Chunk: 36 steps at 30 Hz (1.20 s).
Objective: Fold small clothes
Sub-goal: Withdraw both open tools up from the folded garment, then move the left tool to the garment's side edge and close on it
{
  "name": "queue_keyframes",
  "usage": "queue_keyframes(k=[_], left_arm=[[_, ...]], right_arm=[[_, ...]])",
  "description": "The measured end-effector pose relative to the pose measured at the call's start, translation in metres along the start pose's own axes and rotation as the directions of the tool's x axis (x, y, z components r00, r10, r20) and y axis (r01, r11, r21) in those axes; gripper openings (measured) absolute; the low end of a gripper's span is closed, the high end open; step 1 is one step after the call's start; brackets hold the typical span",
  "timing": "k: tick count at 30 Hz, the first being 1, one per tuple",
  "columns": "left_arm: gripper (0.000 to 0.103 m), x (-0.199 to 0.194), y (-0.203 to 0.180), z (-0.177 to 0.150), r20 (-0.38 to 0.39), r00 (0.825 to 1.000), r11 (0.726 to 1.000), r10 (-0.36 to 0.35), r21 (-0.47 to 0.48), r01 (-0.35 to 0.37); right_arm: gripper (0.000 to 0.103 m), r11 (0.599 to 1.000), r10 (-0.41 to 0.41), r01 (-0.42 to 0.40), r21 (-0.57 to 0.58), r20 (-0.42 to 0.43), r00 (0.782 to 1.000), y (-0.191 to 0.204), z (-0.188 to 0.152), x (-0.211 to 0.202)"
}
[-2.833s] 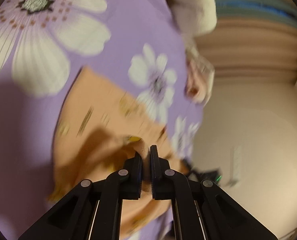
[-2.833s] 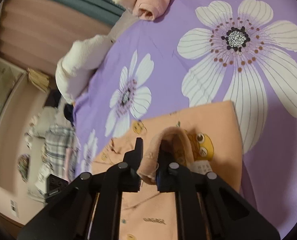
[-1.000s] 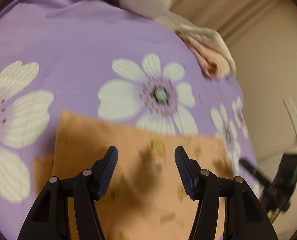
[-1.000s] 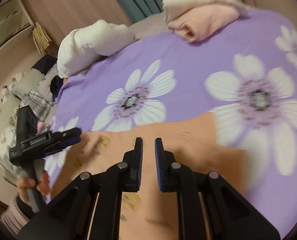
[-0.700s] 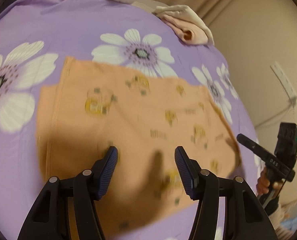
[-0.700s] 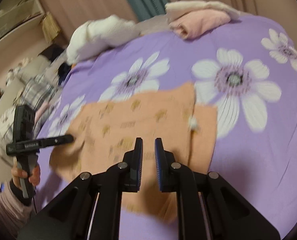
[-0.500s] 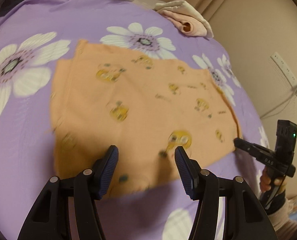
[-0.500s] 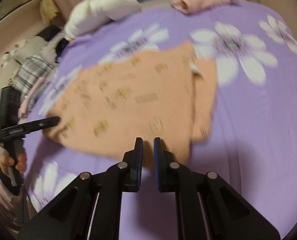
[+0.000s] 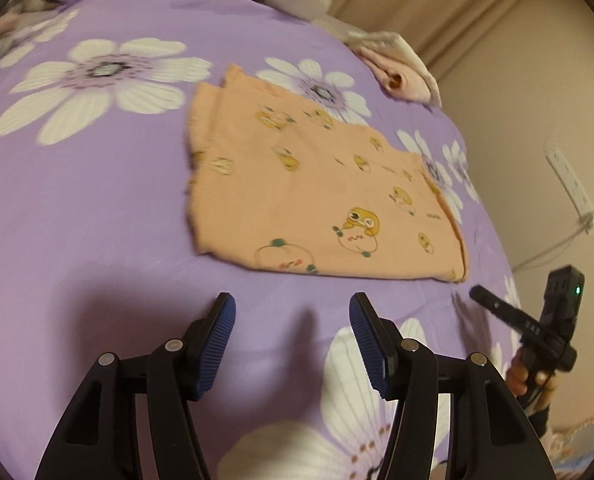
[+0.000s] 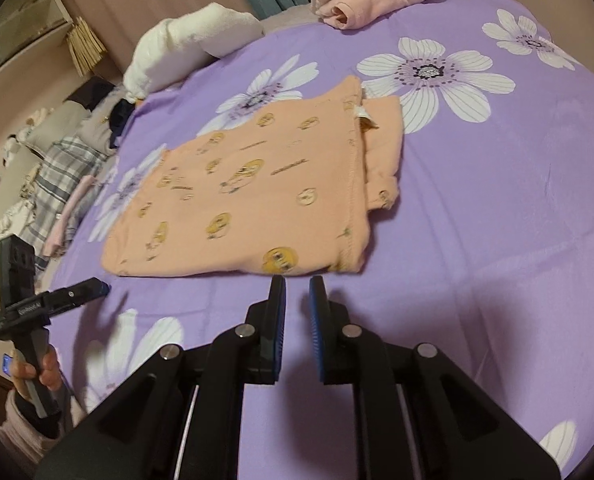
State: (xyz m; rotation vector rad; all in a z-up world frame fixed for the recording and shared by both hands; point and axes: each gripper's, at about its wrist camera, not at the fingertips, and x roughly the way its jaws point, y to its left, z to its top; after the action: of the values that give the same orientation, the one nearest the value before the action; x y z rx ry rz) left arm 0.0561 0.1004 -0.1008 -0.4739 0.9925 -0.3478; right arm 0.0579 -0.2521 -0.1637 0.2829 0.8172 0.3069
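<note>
folded orange printed garment (image 9: 317, 196) lies flat on the purple flowered bedspread (image 9: 97, 216), one narrower layer protruding along its far side edge. left claw (image 9: 293, 320) stands about half open, nothing between its blue pads, above bare bedspread just short of the garment's near edge. right claw (image 10: 297, 300) shows a narrow gap, jaws just opening, empty, close to the garment's near corner. folded pink cloth (image 10: 361, 4) and white towel (image 10: 185, 40) sit at the far end.

Folded garment (image 9: 317, 196): peach-orange, yellow cartoon-character print. Bed cover (image 9: 77, 208): purple, large white flowers, dark speckled centres. Rolled cloth (image 10: 361, 4): pale pink. Towel (image 10: 185, 44): white. Claw pads (image 9: 217, 344): blue, on black arms.
</note>
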Motion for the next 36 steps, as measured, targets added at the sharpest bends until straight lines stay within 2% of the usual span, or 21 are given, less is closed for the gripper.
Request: queue_keyframes(k=[1,2,4,8,11,17,36], left_arm=[[0.06,-0.002,0.002,0.0,0.007,1.0,1.0,-0.007,-0.013,0.007],[0.068,-0.005,0.006,-0.001,0.013,1.0,0.999,-0.018,-0.032,0.019],[0.072,-0.009,0.014,0.0,0.023,0.999,0.996,-0.038,-0.078,0.04],[0.072,-0.01,0.023,0.004,0.037,0.996,0.986,-0.087,-0.142,0.091],[0.072,-0.005,0.033,0.008,0.038,0.99,0.968,-0.139,-0.207,0.144],[0.072,0.005,0.049,0.009,0.032,0.982,0.938,-0.185,-0.293,0.186],[0.072,0.023,0.057,0.031,0.036,0.973,0.93,-0.23,-0.286,0.231]], right_arm=[[0.026,1.0,0.008,-0.008,0.007,0.006,1.0,0.001,-0.002,-0.003],[0.029,1.0,0.01,-0.011,0.013,0.012,1.0,0.003,-0.004,-0.006],[0.033,0.999,0.032,-0.033,0.038,0.043,0.999,0.004,-0.006,-0.013],[0.035,0.994,0.082,-0.087,0.072,0.07,0.994,0.009,-0.007,-0.019],[0.035,0.994,0.092,-0.096,0.049,0.074,0.993,0.02,-0.007,-0.022],[0.038,0.993,0.121,-0.121,0.001,0.076,0.99,0.037,-0.003,-0.024],[0.039,0.983,0.182,-0.181,-0.031,0.014,0.983,0.064,0.007,0.011]])
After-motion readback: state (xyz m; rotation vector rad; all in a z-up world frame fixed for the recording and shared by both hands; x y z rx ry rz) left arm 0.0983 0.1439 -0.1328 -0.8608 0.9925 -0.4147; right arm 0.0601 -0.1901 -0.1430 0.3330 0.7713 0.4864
